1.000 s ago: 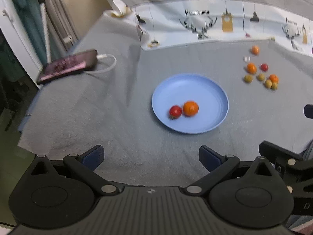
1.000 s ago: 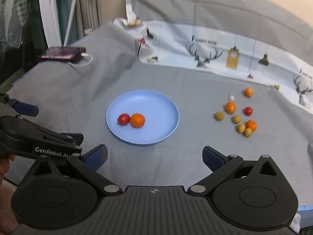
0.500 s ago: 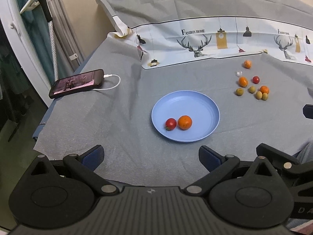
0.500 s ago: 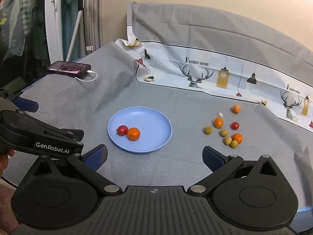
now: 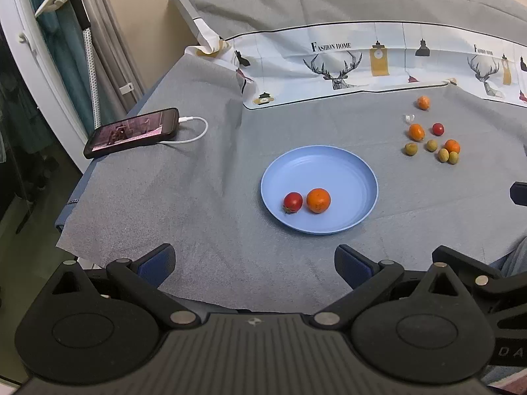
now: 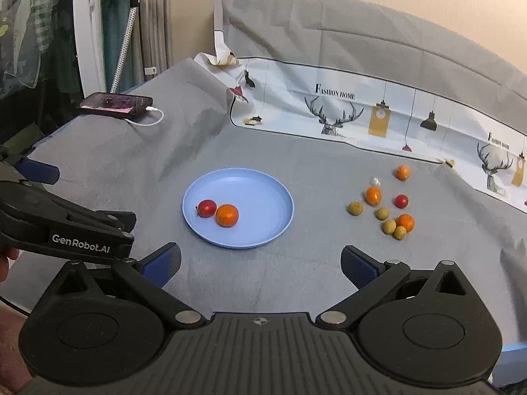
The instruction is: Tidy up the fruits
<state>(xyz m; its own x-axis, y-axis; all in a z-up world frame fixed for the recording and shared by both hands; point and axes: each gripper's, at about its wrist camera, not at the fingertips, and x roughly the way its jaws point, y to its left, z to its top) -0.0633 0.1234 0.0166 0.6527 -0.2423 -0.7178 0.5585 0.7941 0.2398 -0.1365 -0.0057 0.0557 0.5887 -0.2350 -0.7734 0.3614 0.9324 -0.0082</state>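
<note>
The left gripper (image 5: 253, 260) is hovering over the near edge of the grey-clothed tabletop (image 5: 197, 197), its blue-padded fingers (image 5: 156, 260) standing wide apart and gripping nothing. The right gripper (image 6: 260, 263) is hovering likewise, its fingers (image 6: 359, 265) spread fully and empty. In the right wrist view the left gripper is entering at the left margin, partly cut off, with the edge of a hand (image 6: 6, 263) just showing behind it. The round blue plastic plate (image 5: 346, 171) is lying mid-tabletop, carrying a red cherry tomato (image 5: 292, 201) touching a small orange citrus fruit (image 5: 318, 200). The loose cluster of small orange, red and yellow-green fruits (image 5: 431, 141) is lying well apart, to the plate's far right; a tiny white object (image 5: 408, 118) beside it is too small to identify. A black smartphone (image 5: 131, 131) with a white charging cable (image 5: 194, 131) is resting at the far left.
</note>
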